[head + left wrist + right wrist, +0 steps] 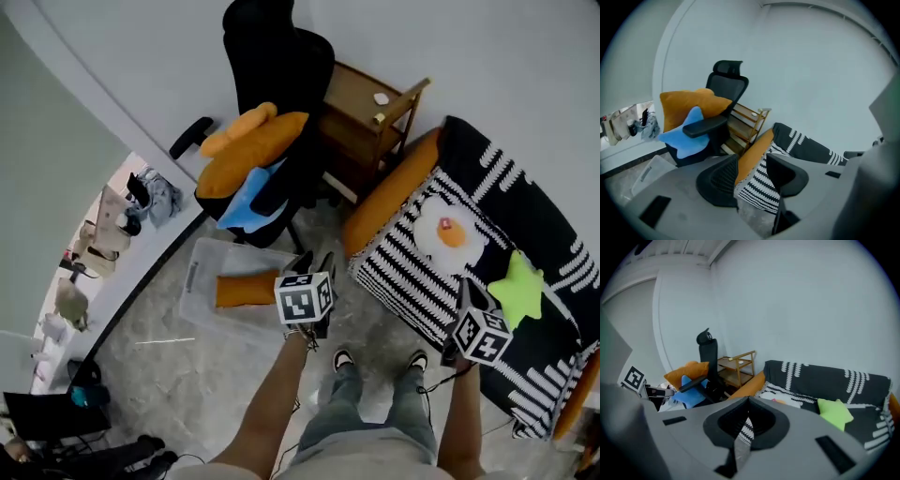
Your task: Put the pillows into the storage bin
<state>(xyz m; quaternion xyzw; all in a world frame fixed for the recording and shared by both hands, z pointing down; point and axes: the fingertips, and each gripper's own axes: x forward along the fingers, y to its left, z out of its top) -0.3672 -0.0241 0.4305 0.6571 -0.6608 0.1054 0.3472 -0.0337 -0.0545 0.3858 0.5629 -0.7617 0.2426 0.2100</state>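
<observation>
Marbled floor (187, 375) spreads under your feet, and both grippers are up in front of you. Your left gripper (315, 264) has its jaws spread wide with nothing between them; in the left gripper view only the far sofa edge shows through the gap. Your right gripper (466, 289) has its jaw tips pressed together and carries nothing.

Just beyond the left gripper, on the floor, sits the clear storage bin (200, 309) with one orange pillow (246, 289) lying inside it. Behind the bin stands a black office chair (281, 56), its seat piled with orange cushions (251, 148) and a blue star pillow (246, 199).

To your right the sofa (487, 178), draped in a black-and-white striped cover, holds a fried-egg pillow (448, 232) and a green star pillow (518, 289), with an orange bolster (389, 192) along its near end. Farthest back, a wooden side table (361, 103) stands against the pale wall between chair and sofa.
</observation>
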